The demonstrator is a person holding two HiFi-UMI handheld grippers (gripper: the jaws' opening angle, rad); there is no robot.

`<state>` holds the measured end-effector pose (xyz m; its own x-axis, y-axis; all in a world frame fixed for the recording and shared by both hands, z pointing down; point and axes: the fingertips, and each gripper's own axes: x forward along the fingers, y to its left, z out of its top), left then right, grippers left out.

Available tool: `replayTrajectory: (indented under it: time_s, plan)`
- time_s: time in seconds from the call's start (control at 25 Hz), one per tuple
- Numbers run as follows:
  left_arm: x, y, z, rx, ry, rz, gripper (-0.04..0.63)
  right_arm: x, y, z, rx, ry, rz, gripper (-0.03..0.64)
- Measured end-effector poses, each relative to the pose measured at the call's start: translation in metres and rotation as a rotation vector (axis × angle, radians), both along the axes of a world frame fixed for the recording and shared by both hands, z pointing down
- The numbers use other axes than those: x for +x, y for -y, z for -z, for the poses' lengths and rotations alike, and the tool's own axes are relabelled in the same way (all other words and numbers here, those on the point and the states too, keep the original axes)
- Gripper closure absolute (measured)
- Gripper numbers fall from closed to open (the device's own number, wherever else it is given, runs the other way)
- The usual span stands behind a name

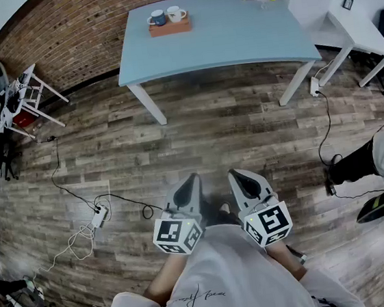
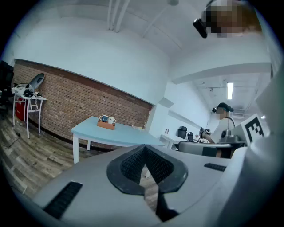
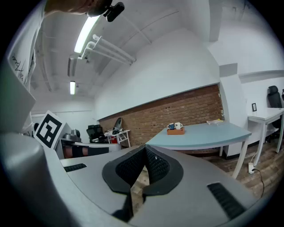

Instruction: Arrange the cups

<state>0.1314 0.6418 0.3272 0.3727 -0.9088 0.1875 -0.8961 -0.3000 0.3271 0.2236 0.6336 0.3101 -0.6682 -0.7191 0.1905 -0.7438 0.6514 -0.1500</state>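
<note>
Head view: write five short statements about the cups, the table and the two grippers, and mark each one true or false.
1. The blue cup and the white cup stand on a wooden tray on the blue table. True.
2. The left gripper and the right gripper are both shut. True.
3. The right gripper grips the white cup. False: it is shut on nothing and hangs over the floor, well short of the table.
4. Both cups lie tipped on their sides. False: both stand upright.
5. A power strip with cables lies on the floor to the left of the grippers. True.
</note>
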Motion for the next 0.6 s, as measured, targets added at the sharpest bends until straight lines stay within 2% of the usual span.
replayTrajectory:
  time_s: [0.36,0.6]
  plan:
    - [0.009,0.015,-0.004,-0.013,-0.002,-0.013,0.588,0.003,0.009,-0.006,-0.014,-0.005,-0.002,0.598]
    - [0.017,0.033,-0.006,-0.027,-0.009,-0.039,0.588,0.007,0.026,-0.010,-0.066,0.032,0.001,0.597]
